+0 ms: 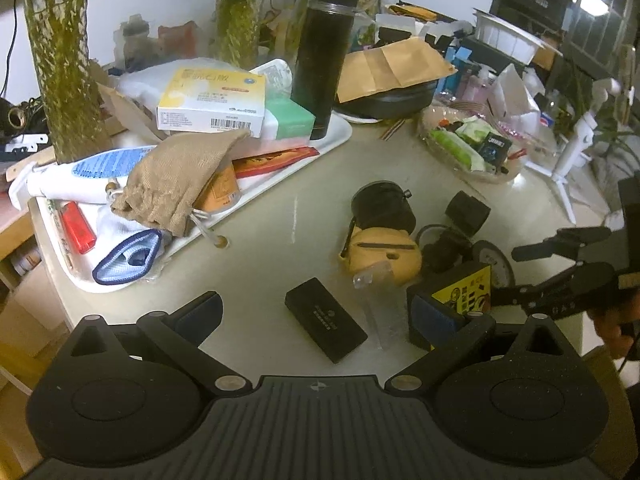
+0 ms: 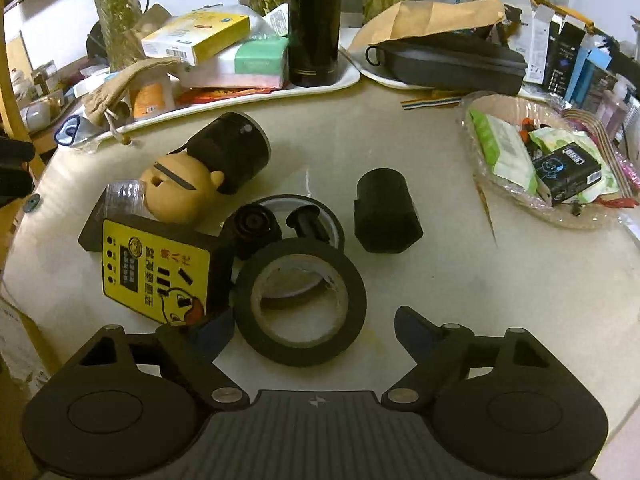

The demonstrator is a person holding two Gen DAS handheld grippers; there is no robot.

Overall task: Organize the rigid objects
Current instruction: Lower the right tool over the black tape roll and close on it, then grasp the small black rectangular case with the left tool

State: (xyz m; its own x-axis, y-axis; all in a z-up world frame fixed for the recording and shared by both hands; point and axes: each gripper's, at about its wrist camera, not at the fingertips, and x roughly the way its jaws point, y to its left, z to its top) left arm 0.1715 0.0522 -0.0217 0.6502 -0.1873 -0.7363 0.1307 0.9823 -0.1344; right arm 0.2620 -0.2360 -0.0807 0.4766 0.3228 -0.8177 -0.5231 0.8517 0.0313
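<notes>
We are bringing the right claw (image 2: 310,330) down around the tape roll (image 2: 300,302), which is lying flat on the counter (image 2: 500,280) at lower centre of the right view, just beside the yellow box (image 2: 156,276). The jaws are standing wide on either side of the roll, pads not pressing yet. We are judging it light, stiff and a little tacky at the rim, so squeezing across the outer wall should be holding well. The left claw (image 1: 316,316) is hanging released over the black case (image 1: 326,330), gripping nothing.
</notes>
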